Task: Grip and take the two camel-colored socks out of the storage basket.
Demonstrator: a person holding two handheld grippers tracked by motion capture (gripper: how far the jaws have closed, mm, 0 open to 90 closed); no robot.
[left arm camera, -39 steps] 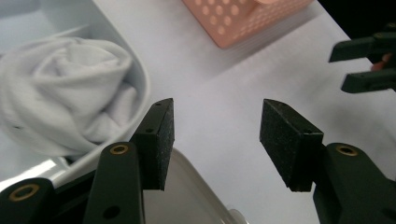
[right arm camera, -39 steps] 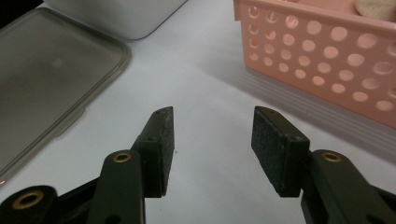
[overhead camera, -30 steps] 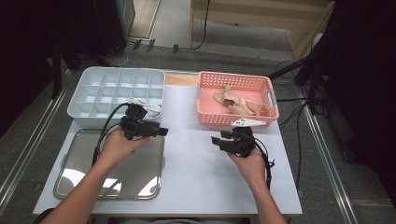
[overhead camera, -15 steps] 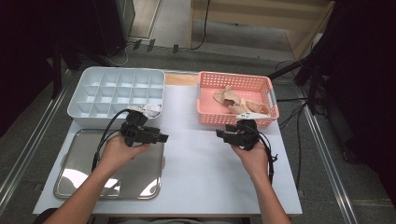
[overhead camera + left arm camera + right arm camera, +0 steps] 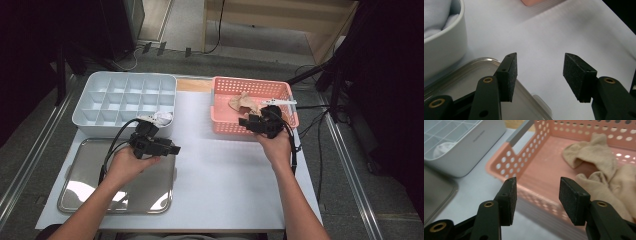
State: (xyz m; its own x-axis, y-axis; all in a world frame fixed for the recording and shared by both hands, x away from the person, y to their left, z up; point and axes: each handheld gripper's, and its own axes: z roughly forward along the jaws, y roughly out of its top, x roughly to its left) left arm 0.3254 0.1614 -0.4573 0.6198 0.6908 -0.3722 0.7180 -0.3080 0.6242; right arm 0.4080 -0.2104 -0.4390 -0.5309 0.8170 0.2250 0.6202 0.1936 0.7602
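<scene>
High view: pink basket (image 5: 218, 114) taken as landmark, at the far right of the white table (image 5: 225, 175). Beige socks (image 5: 243, 102) lie bunched inside it, toward its far side. Right gripper (image 5: 252, 123) sits at the basket's near wall, over the rim, tips aimed into it. Right gripper view: jaws stand apart, nothing between the pads (image 5: 572, 200); basket's near rim just beyond them, socks (image 5: 596, 157) deeper in and to the right, not touched.

Left gripper (image 5: 172, 148) well to the left of the basket, over the table beside the steel tray (image 5: 85, 192). Left gripper view: jaws wide apart, empty, bare table between them, tray corner (image 5: 474, 72) under the left jaw.

Grey compartment box (image 5: 100, 117) lies left of the basket; one white balled item (image 5: 162, 118) in its near right compartment.
</scene>
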